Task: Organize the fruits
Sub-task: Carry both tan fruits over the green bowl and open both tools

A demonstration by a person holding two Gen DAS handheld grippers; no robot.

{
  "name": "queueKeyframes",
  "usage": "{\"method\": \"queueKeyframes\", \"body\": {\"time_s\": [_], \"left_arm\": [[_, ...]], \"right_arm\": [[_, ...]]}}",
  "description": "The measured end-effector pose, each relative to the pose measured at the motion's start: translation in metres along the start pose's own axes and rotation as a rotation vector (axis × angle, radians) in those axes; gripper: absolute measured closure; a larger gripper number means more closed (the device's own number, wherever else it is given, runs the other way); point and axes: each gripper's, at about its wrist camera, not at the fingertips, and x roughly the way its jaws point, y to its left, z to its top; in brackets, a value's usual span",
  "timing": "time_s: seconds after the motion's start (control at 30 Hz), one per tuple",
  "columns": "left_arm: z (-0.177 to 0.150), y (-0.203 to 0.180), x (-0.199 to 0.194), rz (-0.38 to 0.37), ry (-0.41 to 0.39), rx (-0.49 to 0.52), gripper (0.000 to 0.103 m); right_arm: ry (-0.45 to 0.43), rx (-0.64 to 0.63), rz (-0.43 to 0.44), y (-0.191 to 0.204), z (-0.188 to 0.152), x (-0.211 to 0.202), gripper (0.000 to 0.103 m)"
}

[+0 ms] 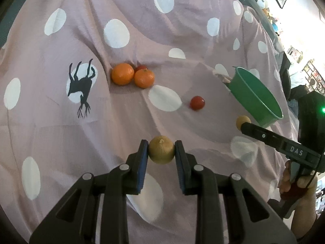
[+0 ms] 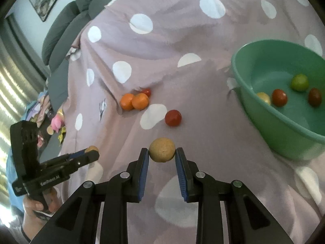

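My left gripper point(image 1: 161, 149) is shut on a small yellow-brown fruit point(image 1: 161, 150), held above the spotted pink cloth. My right gripper point(image 2: 162, 150) is shut on a second tan round fruit point(image 2: 162, 150); in the left wrist view that fruit point(image 1: 243, 121) shows at the tip of the right gripper, close to the green bowl point(image 1: 258, 97). The green bowl point(image 2: 262, 109) holds several small fruits, red, green and yellow. On the cloth lie two oranges point(image 1: 132, 75) with a small red fruit point(image 1: 140, 68) behind them, and a lone red fruit point(image 1: 197, 102) nearer the bowl.
A pink cloth point(image 1: 142, 30) with white dots and black deer prints covers the surface in soft folds. Grey cushions point(image 2: 67, 20) lie at the far left in the right wrist view. A person's hand point(image 1: 292, 183) holds the right gripper's handle; toys point(image 2: 54, 122) lie beyond the cloth's edge.
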Motion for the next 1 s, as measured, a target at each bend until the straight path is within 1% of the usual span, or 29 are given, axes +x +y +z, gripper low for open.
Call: {"method": "queueKeyframes", "body": {"time_s": [0.1,0.27,0.47,0.57,0.73,0.9,1.0], "left_arm": [[-0.002,-0.008,-0.004,-0.020,0.009,0.003,0.077],[-0.002,-0.024,-0.010,-0.038,0.010,0.030,0.077],[0.009,-0.048,-0.008,-0.059,0.005,0.068,0.077],[0.019,-0.065,-0.002,-0.077,0.009,0.106,0.077],[0.041,-0.104,0.009,-0.108,-0.010,0.199,0.077],[0.064,-0.154,0.032,-0.156,-0.014,0.295,0.077],[0.074,-0.178,0.048,-0.193,-0.004,0.329,0.077]], "right_arm": [[-0.030,0.006,-0.002,-0.002,-0.001,-0.011,0.074],[-0.093,0.040,-0.018,-0.016,-0.001,-0.037,0.074],[-0.165,0.068,-0.059,-0.035,-0.001,-0.066,0.074],[-0.196,0.088,-0.088,-0.047,0.000,-0.078,0.074],[-0.260,0.121,-0.149,-0.067,0.002,-0.095,0.074],[-0.284,0.134,-0.188,-0.081,0.006,-0.099,0.074],[-0.293,0.136,-0.202,-0.088,0.006,-0.100,0.074]]}}
